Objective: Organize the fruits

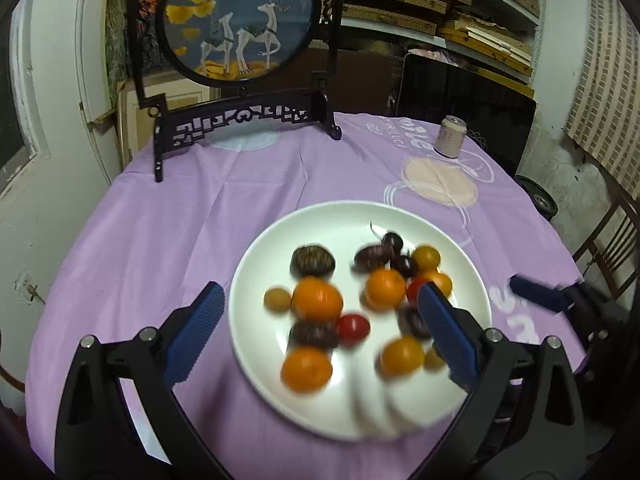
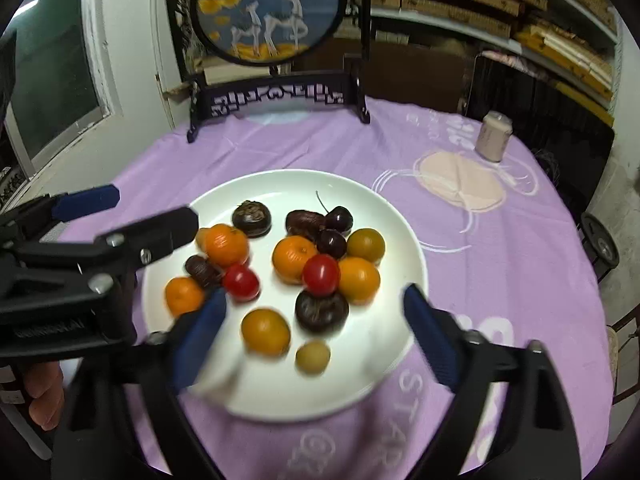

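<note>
A white plate (image 1: pixel 256 344) sits on the purple tablecloth and holds several small fruits: oranges (image 1: pixel 317 298), red cherry tomatoes (image 1: pixel 353 329), dark chestnut-like fruits (image 1: pixel 312 261), cherries (image 1: pixel 393 241) and yellow tomatoes (image 1: pixel 426 257). My left gripper (image 1: pixel 320 332) is open and empty, its fingers straddling the plate's near half. The plate also shows in the right wrist view (image 2: pixel 384 208) with the oranges (image 2: pixel 294 259) and a red tomato (image 2: pixel 320 274). My right gripper (image 2: pixel 316 340) is open and empty over the plate's near edge. The left gripper's body (image 2: pixel 100 248) shows at the left there.
A pink drink can (image 1: pixel 451 137) stands at the table's far right. A dark wooden stand with a round deer painting (image 1: pixel 240 16) stands at the back. A black chair back (image 1: pixel 464 100) and shelves of boxes lie behind the table.
</note>
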